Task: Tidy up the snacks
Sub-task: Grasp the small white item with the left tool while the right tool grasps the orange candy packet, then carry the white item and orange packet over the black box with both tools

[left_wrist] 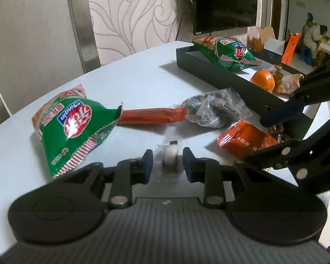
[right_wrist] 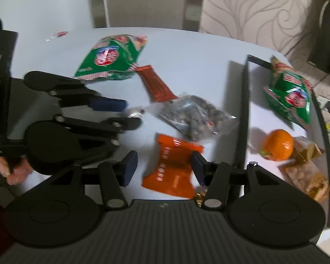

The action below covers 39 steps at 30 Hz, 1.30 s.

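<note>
- Small clear-wrapped candy (left_wrist: pixel 169 158) lying on the white surface (left_wrist: pixel 138 83), right between the spread jaws of the left gripper (left_wrist: pixel 167 162); not touched on either side, as far as can be seen.
- Long axis of the candy running away from the camera, so roughly in line with the fingers; closing across its narrow width looks like the coming move.
- Left gripper clearly the nearer one: candy already inside its gap.
- Right gripper (right_wrist: pixel 164 169) released too, jaws wide, straddling the orange packet (right_wrist: pixel 171 171), long axis also pointing roughly away from the camera.
- Just beyond: clear bag of nuts (left_wrist: pixel 215 110), then the long orange bar (left_wrist: pixel 151 115), touching end to end or nearly.
- Further left, green chip bag (left_wrist: pixel 74 125) on the surface, well apart from the candy.
- Black tray (left_wrist: pixel 209 62) to the right, holding another green bag (left_wrist: pixel 228 51), an orange (left_wrist: pixel 263 79) and tan packets (left_wrist: pixel 286 83).
- Judgement: tray lies right of both grippers, so carrying goes rightward.
</note>
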Each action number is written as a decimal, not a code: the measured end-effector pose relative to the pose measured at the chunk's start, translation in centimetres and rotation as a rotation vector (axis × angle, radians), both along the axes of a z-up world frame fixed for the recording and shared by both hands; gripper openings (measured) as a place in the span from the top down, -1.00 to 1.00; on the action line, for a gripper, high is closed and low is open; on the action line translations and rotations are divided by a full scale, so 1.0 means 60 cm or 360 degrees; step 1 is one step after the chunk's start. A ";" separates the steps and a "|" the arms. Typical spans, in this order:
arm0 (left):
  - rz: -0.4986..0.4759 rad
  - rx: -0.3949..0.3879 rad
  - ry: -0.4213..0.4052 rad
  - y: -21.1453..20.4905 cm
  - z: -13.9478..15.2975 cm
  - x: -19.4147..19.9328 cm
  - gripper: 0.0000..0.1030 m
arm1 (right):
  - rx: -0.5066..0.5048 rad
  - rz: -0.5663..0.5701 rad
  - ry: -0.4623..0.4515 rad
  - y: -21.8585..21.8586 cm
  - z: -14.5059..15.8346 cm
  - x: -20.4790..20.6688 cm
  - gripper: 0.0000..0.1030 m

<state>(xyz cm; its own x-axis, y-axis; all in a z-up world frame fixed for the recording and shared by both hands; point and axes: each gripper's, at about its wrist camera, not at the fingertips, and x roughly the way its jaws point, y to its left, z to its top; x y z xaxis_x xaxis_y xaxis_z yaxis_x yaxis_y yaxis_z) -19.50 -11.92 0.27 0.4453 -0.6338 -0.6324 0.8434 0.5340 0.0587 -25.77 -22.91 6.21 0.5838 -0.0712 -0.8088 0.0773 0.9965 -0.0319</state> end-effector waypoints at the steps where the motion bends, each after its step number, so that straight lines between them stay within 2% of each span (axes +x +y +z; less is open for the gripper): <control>1: 0.0006 0.0001 0.0003 0.000 0.000 -0.001 0.38 | -0.0003 -0.0015 0.0010 -0.003 -0.003 0.000 -0.17; 4: 0.0007 0.0004 0.0004 0.000 0.001 -0.001 0.45 | 0.0050 -0.0030 0.0064 -0.012 -0.021 0.005 -0.16; 6: -0.0004 0.0009 0.0000 0.001 0.002 -0.005 0.58 | 0.0073 0.0000 0.0074 -0.008 -0.032 0.005 -0.12; 8: -0.0001 0.0016 -0.0012 0.001 0.001 -0.007 0.60 | 0.0091 0.0036 0.0057 -0.004 -0.033 0.006 -0.07; 16: 0.0098 0.0027 -0.0010 0.011 0.005 -0.006 0.63 | 0.0291 0.0021 0.0020 -0.019 -0.013 -0.008 -0.06; 26: 0.0190 -0.0002 -0.0047 0.022 0.027 -0.009 0.63 | 0.0230 0.0072 -0.0115 -0.021 0.034 -0.029 -0.06; 39: 0.0233 -0.0057 -0.0056 0.001 0.058 -0.001 0.63 | 0.0287 0.0056 -0.0197 -0.040 0.065 -0.051 -0.06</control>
